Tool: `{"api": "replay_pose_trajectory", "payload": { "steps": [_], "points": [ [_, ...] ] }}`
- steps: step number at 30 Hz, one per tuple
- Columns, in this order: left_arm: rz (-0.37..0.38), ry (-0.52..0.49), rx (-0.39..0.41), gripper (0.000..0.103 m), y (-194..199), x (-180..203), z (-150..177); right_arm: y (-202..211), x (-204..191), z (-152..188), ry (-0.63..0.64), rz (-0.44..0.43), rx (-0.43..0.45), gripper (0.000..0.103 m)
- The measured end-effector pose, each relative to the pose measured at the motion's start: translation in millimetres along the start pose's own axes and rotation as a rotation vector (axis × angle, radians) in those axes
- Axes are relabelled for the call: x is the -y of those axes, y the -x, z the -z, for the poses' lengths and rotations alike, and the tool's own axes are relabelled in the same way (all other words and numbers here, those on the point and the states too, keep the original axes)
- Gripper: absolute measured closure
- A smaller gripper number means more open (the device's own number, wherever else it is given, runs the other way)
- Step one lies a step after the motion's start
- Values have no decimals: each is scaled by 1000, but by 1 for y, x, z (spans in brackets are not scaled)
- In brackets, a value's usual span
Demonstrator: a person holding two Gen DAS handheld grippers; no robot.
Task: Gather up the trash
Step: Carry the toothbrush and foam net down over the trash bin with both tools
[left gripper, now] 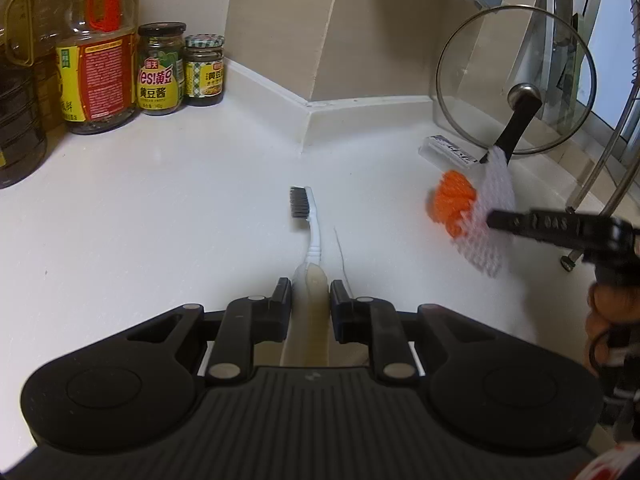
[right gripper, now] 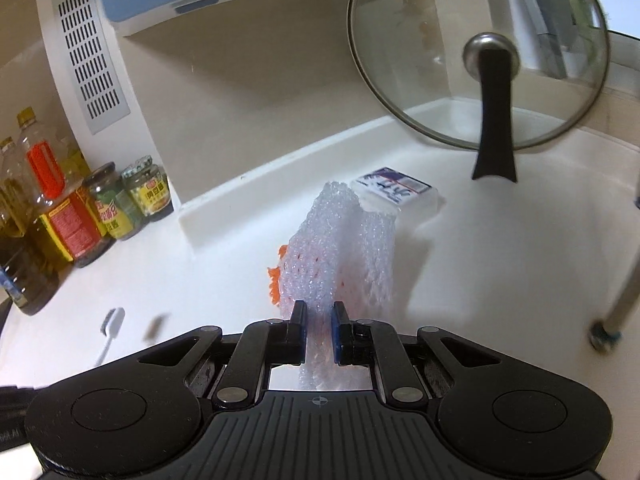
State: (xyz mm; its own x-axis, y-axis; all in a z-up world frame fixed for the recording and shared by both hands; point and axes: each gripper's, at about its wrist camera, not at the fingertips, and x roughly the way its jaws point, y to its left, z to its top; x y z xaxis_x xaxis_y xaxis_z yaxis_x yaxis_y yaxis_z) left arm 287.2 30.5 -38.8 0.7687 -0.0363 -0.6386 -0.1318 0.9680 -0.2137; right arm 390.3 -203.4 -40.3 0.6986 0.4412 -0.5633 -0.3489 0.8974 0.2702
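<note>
A: White kitchen counter [left gripper: 140,208], beige wall, glass pot lid [left gripper: 516,80] leaning at the back right.

B: Left gripper [left gripper: 310,296]?

A: Fingers clamped on the toothbrush [left gripper: 312,236] handle. Long axis runs straight away from the cam, bristle head at the far end, facing left.

B: Right gripper [right gripper: 319,322]?

A: Closed on a white foam net [right gripper: 340,248] w/ orange netting [right gripper: 274,280] attached, held off the counter, pointing toward the back edge. Small printed packet [right gripper: 396,192] just behind; text unreadable.

B: Labels?

A: Jars [left gripper: 162,68] at back left: "黄豆酱".
</note>
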Motion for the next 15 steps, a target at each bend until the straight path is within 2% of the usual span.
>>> {"api": "replay_pose_trajectory", "payload": {
  "steps": [2,7,15],
  "points": [
    [3,4,4,85,5,-3,3,8,-1,10,-11,22,-13,92],
    [0,-8,14,85,14,-12,7,33,0,27,-53,-29,-13,93],
    [-11,8,46,85,22,-19,0,66,-9,31,-49,-93,-17,93]
  ]
}}
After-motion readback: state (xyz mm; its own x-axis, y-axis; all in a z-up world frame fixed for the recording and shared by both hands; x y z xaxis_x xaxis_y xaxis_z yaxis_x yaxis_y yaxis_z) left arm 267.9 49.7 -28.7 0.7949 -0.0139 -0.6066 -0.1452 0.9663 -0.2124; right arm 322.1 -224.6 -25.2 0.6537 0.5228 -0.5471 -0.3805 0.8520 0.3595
